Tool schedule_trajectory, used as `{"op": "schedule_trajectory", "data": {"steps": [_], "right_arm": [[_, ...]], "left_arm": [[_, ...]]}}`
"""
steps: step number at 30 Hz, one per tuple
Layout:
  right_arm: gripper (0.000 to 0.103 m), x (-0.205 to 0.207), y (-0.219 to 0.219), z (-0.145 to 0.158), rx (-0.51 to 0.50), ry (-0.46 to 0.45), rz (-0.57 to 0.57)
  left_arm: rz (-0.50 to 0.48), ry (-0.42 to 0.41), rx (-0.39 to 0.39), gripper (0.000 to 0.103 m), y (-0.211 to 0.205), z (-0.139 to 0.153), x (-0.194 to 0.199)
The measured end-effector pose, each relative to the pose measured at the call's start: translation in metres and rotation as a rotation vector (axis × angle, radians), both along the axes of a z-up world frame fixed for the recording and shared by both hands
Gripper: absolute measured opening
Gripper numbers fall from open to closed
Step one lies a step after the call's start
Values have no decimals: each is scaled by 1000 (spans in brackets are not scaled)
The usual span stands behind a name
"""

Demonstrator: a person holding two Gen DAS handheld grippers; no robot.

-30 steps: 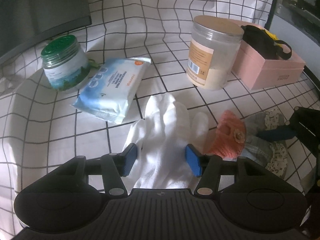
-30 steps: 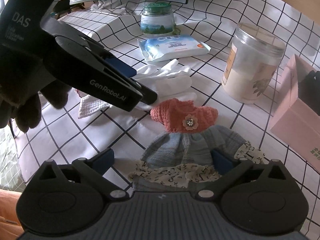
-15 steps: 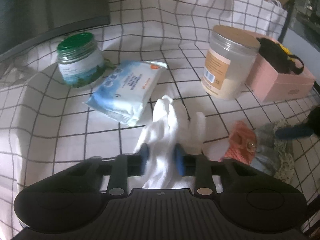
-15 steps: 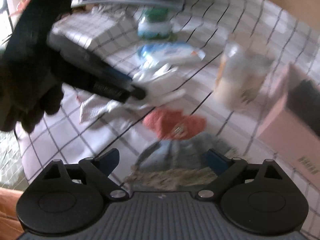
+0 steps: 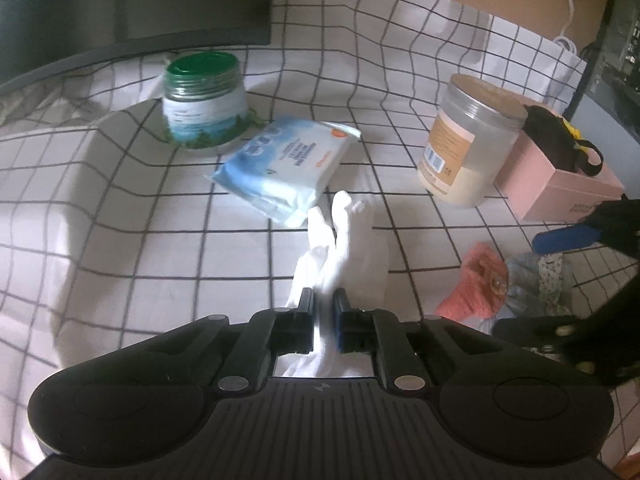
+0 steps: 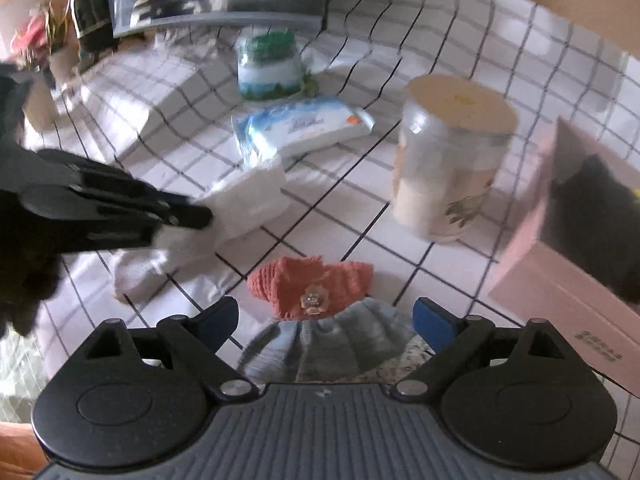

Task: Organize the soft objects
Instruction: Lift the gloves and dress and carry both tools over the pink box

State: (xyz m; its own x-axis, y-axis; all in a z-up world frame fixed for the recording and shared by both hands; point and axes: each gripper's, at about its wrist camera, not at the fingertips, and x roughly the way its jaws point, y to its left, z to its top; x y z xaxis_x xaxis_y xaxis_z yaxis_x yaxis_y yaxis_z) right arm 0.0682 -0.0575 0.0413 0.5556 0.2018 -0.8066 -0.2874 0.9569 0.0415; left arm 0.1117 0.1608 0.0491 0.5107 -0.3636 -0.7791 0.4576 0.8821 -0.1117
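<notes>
My left gripper point(image 5: 323, 312) is shut on a white glove point(image 5: 340, 240) and holds it just above the checked cloth; it also shows in the right wrist view point(image 6: 188, 216), with the glove point(image 6: 248, 200) hanging from it. My right gripper point(image 6: 326, 316) is open, with its jaws either side of a small doll dress point(image 6: 316, 300) that has a coral knit top and a grey-blue skirt. The dress point(image 5: 484, 284) lies at the right in the left wrist view, with a blue pad of the right gripper's fingers point(image 5: 568, 238) above it.
A green-lidded jar point(image 5: 204, 100), a blue wet-wipe pack point(image 5: 288, 164) and a tall clear jar of powder point(image 5: 468, 140) stand on the checked tablecloth point(image 5: 120, 200). A pink box point(image 5: 560, 184) with a black item in it sits at the right. A dark monitor point(image 5: 120, 4) stands behind.
My left gripper closed on the white glove and lifted it, pulling back a little. My right gripper stayed open around the doll dress, and its view shifted slightly.
</notes>
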Motion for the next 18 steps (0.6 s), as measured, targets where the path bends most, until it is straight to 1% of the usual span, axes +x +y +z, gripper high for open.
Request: {"op": "schedule_trajectory", "data": {"steps": [4,6,7,8,9,11,13,15,18], "right_arm": [[94,9,4,-12,-29,30,28],[79,13,3,-14,-22,54,32],[75,13,4,-13,-23,61,33],[62,14,5,-12,-29,59,37],[45,13,7,-10,-32,61,45],[28,15,11,-5,-27,75,59],[27,17,15,0,-16,78,60],[25,18,19,7,-9,60,60],[25,23,25,26,17,32,64]], "left_arm": [[27,-2,-9,12,12,4,-4],[40,-1,-11,12,16,5,-7],[46,-2,-12,12,18,5,-8],[51,-2,-13,12,19,6,-8],[55,-3,-14,12,21,6,-8],[64,-6,-13,12,23,6,-8],[74,-13,-15,12,24,7,-8],[80,-22,-20,12,26,10,-8],[86,-44,-27,12,29,17,-6]]}}
